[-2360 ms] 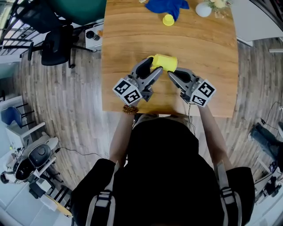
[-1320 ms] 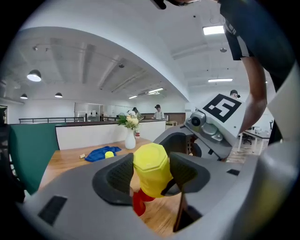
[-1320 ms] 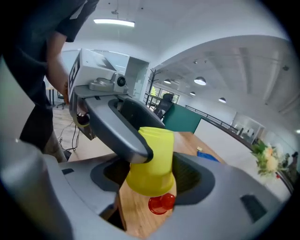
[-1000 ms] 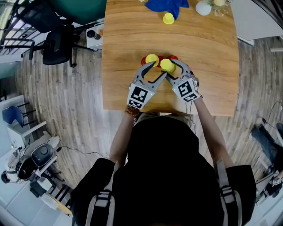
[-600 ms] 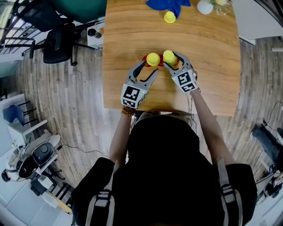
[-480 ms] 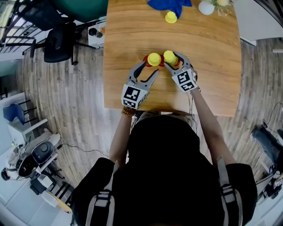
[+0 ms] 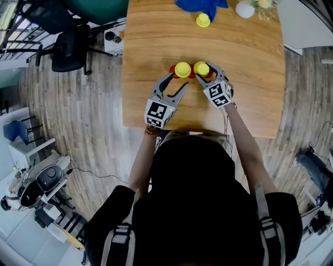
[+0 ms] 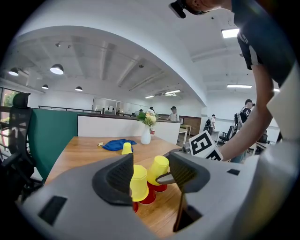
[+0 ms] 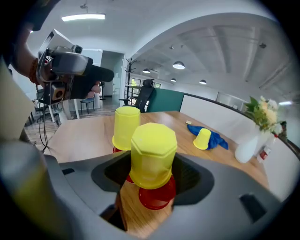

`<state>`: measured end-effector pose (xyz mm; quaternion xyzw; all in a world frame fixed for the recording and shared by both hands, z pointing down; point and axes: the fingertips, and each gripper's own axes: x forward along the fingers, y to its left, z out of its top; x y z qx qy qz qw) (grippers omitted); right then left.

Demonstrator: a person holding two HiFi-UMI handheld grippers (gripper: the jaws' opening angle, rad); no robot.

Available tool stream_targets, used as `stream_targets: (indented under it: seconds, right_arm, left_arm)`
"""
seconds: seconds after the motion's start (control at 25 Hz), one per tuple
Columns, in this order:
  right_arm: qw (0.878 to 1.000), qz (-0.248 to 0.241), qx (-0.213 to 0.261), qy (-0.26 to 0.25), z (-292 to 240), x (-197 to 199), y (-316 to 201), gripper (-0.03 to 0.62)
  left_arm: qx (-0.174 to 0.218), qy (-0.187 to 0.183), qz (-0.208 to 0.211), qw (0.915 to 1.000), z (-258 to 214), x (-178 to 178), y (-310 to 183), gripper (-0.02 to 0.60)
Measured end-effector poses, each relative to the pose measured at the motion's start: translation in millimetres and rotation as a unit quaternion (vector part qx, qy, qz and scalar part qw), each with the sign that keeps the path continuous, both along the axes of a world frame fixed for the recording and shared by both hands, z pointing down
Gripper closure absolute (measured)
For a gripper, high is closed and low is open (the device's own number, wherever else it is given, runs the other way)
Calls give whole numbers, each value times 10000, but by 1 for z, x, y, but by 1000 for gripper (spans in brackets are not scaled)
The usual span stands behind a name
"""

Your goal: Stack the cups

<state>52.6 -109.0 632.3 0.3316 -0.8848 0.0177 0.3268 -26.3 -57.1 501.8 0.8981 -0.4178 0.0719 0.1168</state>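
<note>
Nearest the person, the surface's front edge runs just behind both grippers, and everything here is placed from the yellow cup in the right gripper. To that cup's right, bare wood stretches to the surface's right edge. To its left the wood ends sooner, with floor and an office chair beyond the edge. The right gripper's jaws stand wide and are closed on this upside-down yellow cup, one pad on each side of it. The cup's rim is down over a red cup standing on the wood. Whether it is fully seated cannot be told. The left gripper sits left of and nearer than the held cup, its jaws well apart and pressing on nothing. Just past their tips, close beside the held cup on its left, a second yellow cup stands upside down on a second red cup. Beyond the held cup lies a wide band of bare wood. Farther on are a third yellow cup, against a blue cloth, and a white vase far right near the far edge.
</note>
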Motion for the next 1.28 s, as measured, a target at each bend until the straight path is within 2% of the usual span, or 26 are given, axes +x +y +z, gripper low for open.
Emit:
stream_targets:
  seconds: [0.32, 0.4, 0.56, 0.76, 0.96, 1.08, 1.28]
  right_arm:
    - [9999, 29, -140, -6, 5, 3, 1, 310]
    - [9997, -29, -176, -167, 2, 0, 3, 310]
    - [9978, -151, -182, -617, -17, 1, 12, 249]
    - [9962, -209, 67, -839, -51, 15, 11, 250]
    - [9921, 124, 268, -1219, -73, 47, -31, 250]
    - [9931, 265, 339, -1087, -74, 62, -63, 260]
    - [9959, 226, 321, -814, -63, 65, -109, 270]
  left_arm:
    - [90, 38, 4, 10000, 0, 3, -2, 316]
    - [85, 37, 13, 10000, 2, 4, -1, 316]
    - [61, 52, 20, 10000, 3, 4, 1, 316]
    - [-8, 103, 2, 9999, 5, 3, 0, 316]
    - [10, 141, -32, 9999, 6, 2, -2, 316]
    - [51, 161, -39, 9999, 6, 3, -5, 316]
    - [72, 174, -29, 9998, 7, 8, -9, 318]
